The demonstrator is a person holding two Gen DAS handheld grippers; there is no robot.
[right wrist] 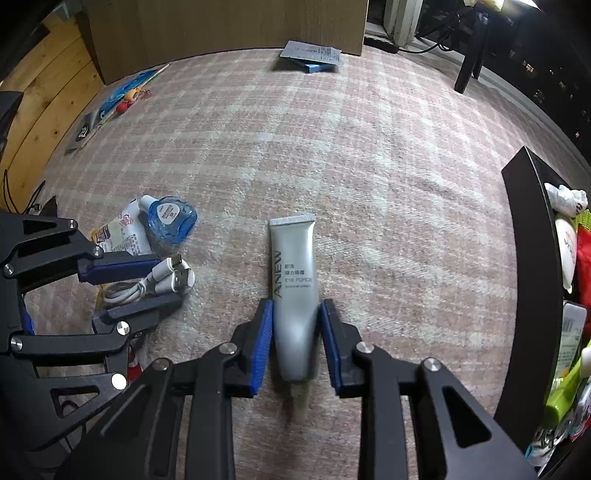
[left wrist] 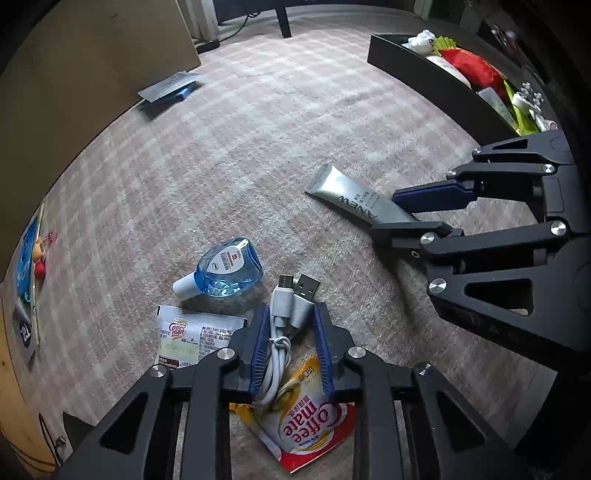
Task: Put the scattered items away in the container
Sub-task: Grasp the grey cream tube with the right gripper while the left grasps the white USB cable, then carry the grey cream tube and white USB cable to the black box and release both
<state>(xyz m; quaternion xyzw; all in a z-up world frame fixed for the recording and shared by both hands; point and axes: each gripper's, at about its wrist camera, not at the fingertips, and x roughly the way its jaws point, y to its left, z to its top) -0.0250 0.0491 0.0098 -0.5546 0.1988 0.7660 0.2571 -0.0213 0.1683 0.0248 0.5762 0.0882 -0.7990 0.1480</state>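
- Both tongs point steeply down at the carpet: the left gripper [left wrist: 290, 328] has its blue pads against a coiled white USB cable [left wrist: 286, 314], pinching the bundle; the right gripper [right wrist: 295, 332] has its pads closed against the sides of a silver cream tube [right wrist: 293, 280], near the cap end.
- Underfoot is a pinkish plaid carpet [right wrist: 332, 147], with a wood-panelled wall at its left edge and a brown cardboard panel [right wrist: 229, 22] standing along its far edge.
- Open carpet stretches beyond both tongs; a black container [right wrist: 524, 258] bounds the right side, already holding a red packet, white items and green pieces.
- The tube's long axis runs straight away from the right wrist camera, crimped end farthest, cap end nearest.
- The cable's plugs point away from the left wrist camera, lying over a Coffee mate sachet [left wrist: 310, 417], just beside a blue bottle [left wrist: 225, 269] and a second sachet [left wrist: 188, 339].
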